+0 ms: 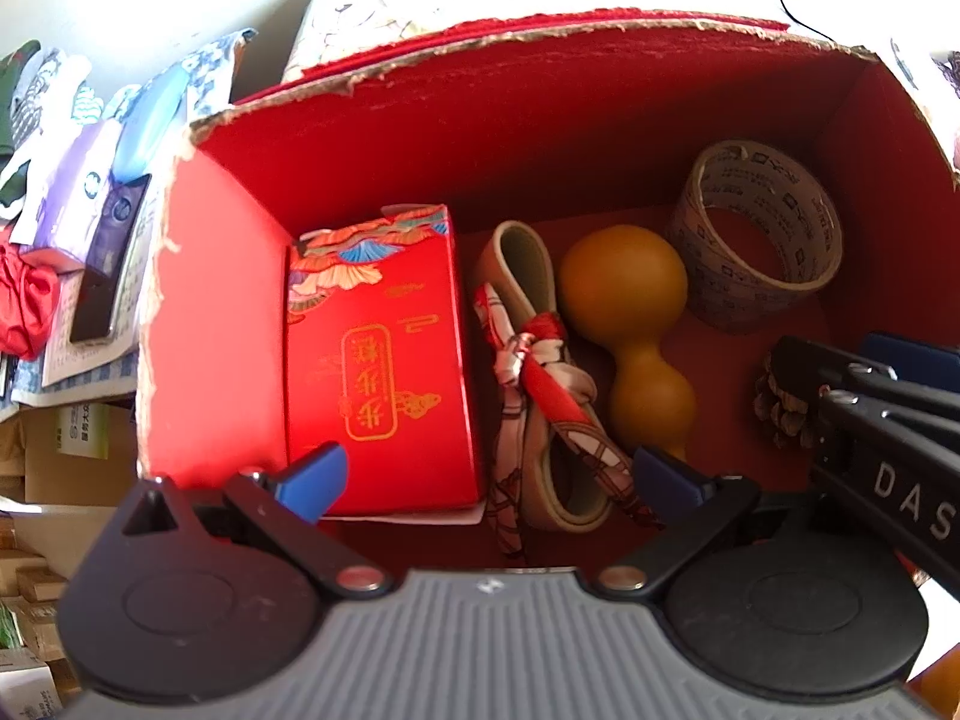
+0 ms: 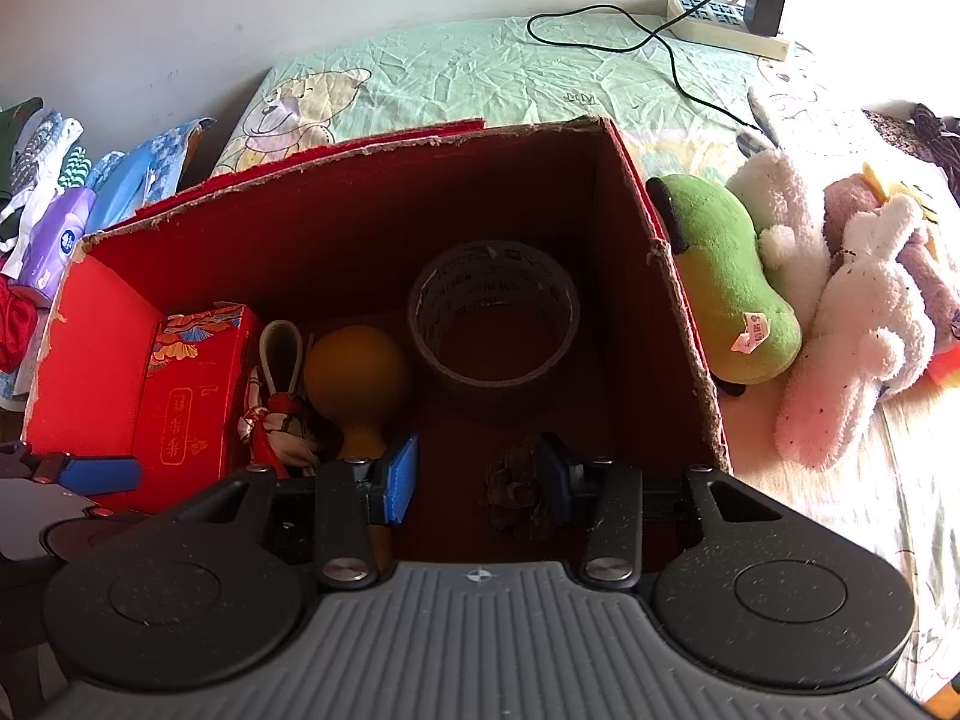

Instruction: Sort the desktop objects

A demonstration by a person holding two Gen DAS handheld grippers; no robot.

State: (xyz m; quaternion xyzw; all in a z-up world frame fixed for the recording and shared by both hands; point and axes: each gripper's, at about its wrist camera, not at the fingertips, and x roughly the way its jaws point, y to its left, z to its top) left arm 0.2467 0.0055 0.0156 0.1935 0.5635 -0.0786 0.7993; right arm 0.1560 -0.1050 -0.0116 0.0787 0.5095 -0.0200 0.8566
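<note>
An open red cardboard box (image 1: 222,324) (image 2: 90,360) holds a small red gift box (image 1: 384,360) (image 2: 180,402), a beige strap tied with a red patterned ribbon (image 1: 540,372) (image 2: 276,408), a brown gourd (image 1: 630,312) (image 2: 357,378), a tape roll (image 1: 756,234) (image 2: 492,312) and a pine cone (image 1: 780,402) (image 2: 516,492). My left gripper (image 1: 489,480) hangs open over the gift box and the strap, holding nothing. My right gripper (image 2: 478,471) is open low inside the box, with the pine cone lying by its right finger (image 2: 555,471).
Plush toys, one green (image 2: 726,294) and one white (image 2: 840,330), lie right of the box on a bear-print cloth (image 2: 480,72). A power strip (image 2: 726,24) with a black cable sits at the back. Tissue packs (image 2: 54,246) and clothes pile up at the left.
</note>
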